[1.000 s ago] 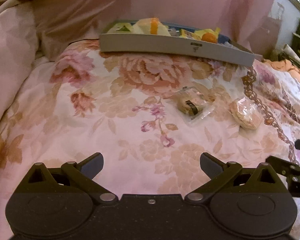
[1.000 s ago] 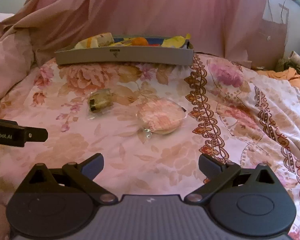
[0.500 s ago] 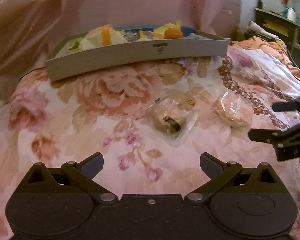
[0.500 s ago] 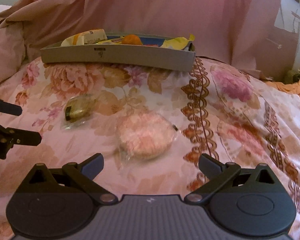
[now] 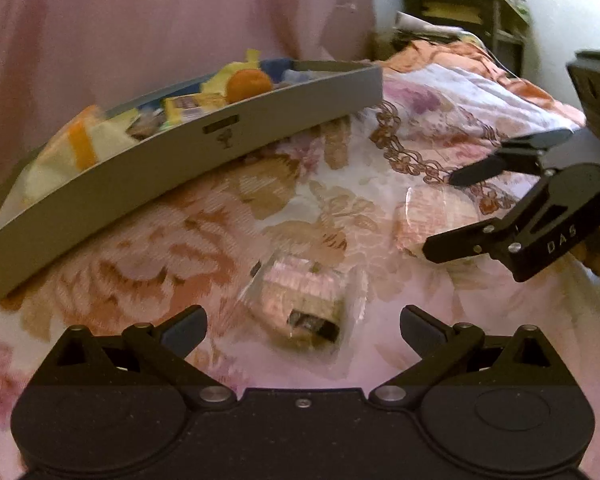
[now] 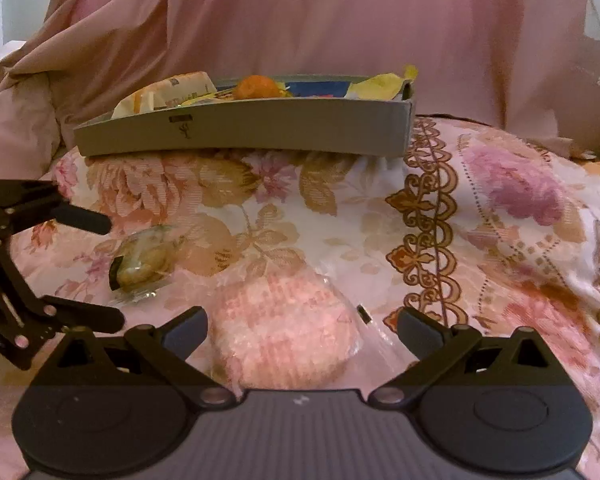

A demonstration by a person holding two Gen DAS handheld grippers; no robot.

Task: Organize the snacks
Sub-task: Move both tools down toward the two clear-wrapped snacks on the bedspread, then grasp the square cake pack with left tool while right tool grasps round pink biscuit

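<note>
A small wrapped brown snack (image 5: 302,306) lies on the floral bedspread, between the open fingers of my left gripper (image 5: 303,326); it also shows in the right wrist view (image 6: 142,264). A round pink wrapped cake (image 6: 284,332) lies between the open fingers of my right gripper (image 6: 302,326); in the left wrist view the cake (image 5: 428,212) sits between the right gripper's fingers (image 5: 456,208). A grey tray (image 6: 244,132) holding several snacks stands at the back of the bed, also in the left wrist view (image 5: 172,168). My left gripper shows at the left of the right wrist view (image 6: 112,270).
Pink curtain or bedding (image 6: 320,20) rises behind the tray. A pink pillow (image 6: 16,128) lies at the left. An orange cloth (image 5: 460,52) and a wooden shelf (image 5: 468,12) are at the far right beyond the bed.
Both grippers have moved forward and lower over the bed: the left one up to the brown snack, the right one up to the pink cake. Both stay open.
</note>
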